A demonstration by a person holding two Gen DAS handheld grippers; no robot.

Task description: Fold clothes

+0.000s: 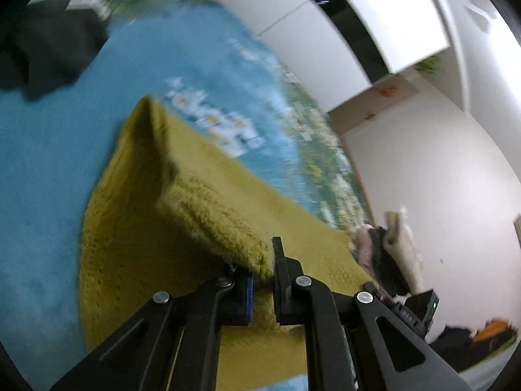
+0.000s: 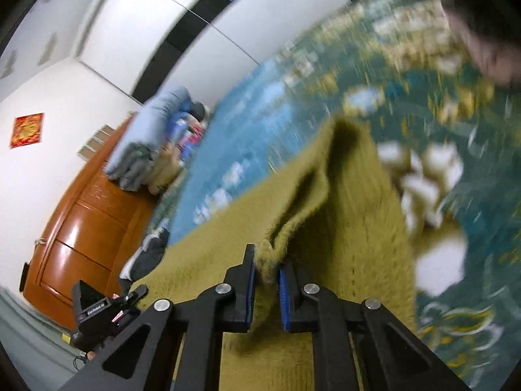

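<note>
An olive-yellow fuzzy knit garment [image 1: 146,228] lies on a bed covered with a blue and green patterned bedspread [image 1: 49,163]. My left gripper [image 1: 262,270] is shut on a ribbed edge of the garment and holds it lifted above the rest of the cloth. In the right wrist view the same garment [image 2: 358,221] hangs from my right gripper [image 2: 265,270], which is shut on another bunched edge of it. The other gripper [image 2: 97,312] shows at the lower left of that view. Both views are motion-blurred.
A dark garment [image 1: 49,42] lies on the bed at the upper left. Folded blue-grey bedding [image 2: 146,137] is stacked by an orange wooden headboard [image 2: 81,228]. More clothes [image 1: 384,254] lie at the bed's edge. White wardrobe doors [image 1: 390,16] stand behind.
</note>
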